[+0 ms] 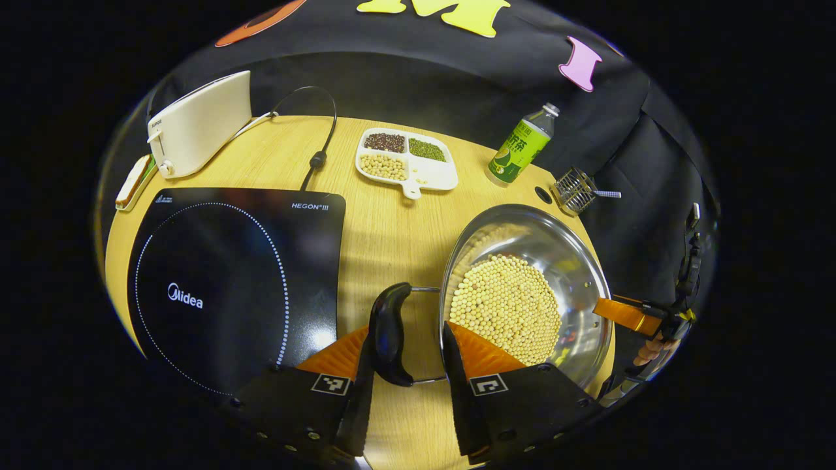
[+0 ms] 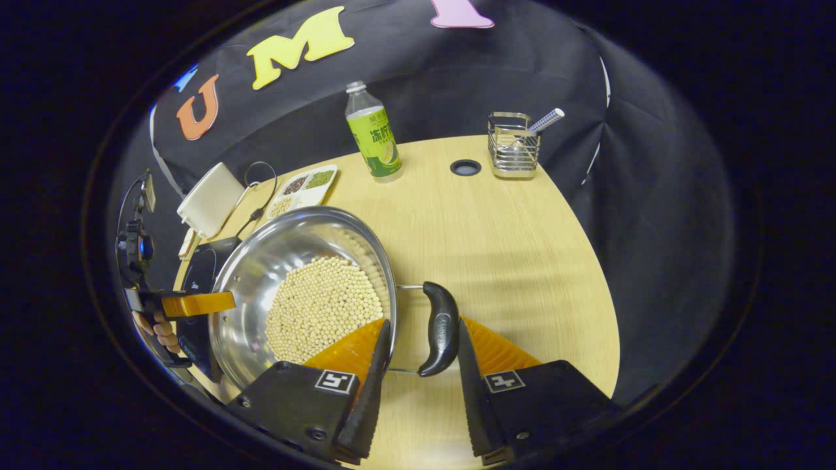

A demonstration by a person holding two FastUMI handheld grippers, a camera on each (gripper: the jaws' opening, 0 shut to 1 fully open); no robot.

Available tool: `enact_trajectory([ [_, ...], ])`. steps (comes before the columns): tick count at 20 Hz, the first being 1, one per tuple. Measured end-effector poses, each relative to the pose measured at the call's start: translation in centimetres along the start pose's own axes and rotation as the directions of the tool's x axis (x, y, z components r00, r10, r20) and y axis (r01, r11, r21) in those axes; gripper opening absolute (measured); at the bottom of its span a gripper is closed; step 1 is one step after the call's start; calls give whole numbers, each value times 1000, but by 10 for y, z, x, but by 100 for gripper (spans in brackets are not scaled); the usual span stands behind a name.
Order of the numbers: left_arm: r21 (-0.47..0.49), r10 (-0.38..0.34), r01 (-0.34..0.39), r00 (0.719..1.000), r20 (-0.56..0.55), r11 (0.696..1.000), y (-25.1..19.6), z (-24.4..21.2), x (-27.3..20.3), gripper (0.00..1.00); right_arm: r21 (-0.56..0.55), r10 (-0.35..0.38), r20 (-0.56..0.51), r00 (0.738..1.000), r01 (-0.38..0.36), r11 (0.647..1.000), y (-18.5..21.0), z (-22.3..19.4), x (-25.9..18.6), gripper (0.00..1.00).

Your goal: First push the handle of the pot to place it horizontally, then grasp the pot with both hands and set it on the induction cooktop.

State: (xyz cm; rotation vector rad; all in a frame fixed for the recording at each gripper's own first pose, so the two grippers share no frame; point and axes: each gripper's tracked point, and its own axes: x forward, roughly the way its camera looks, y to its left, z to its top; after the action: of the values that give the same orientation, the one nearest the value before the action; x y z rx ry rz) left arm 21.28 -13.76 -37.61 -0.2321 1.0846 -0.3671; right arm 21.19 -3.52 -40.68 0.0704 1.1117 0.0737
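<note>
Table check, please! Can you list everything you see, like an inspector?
Surface: light wooden table, with a round hole.
Job's things: shiny steel pot of pale beans beside black induction cooktop, not on it.
Clutter: white appliance, divided white dish of grains, green-labelled bottle, wire holder.
Grippers: left gripper and right gripper, jaws open, each straddling a black pot handle.
Cables: black cable behind cooktop.
Surroundings: black cloth wall.

Two cameras looked down at one table from opposite sides.
Each sat close above the pot [image 1: 522, 287], facing across it; both saw the table [image 2: 509, 248].
</note>
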Motion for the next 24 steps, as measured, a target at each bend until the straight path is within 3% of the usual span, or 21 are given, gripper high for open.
enact_trajectory([
  [10,22,-19,18,998,60,1000,-15,0,-48,51,3,-4,33,999,3,1000,5,-4,-52,57],
  [24,41,-17,10,982,188,999,7,16,-131,51,-40,17,111,994,-13,999,68,6,-119,57],
])
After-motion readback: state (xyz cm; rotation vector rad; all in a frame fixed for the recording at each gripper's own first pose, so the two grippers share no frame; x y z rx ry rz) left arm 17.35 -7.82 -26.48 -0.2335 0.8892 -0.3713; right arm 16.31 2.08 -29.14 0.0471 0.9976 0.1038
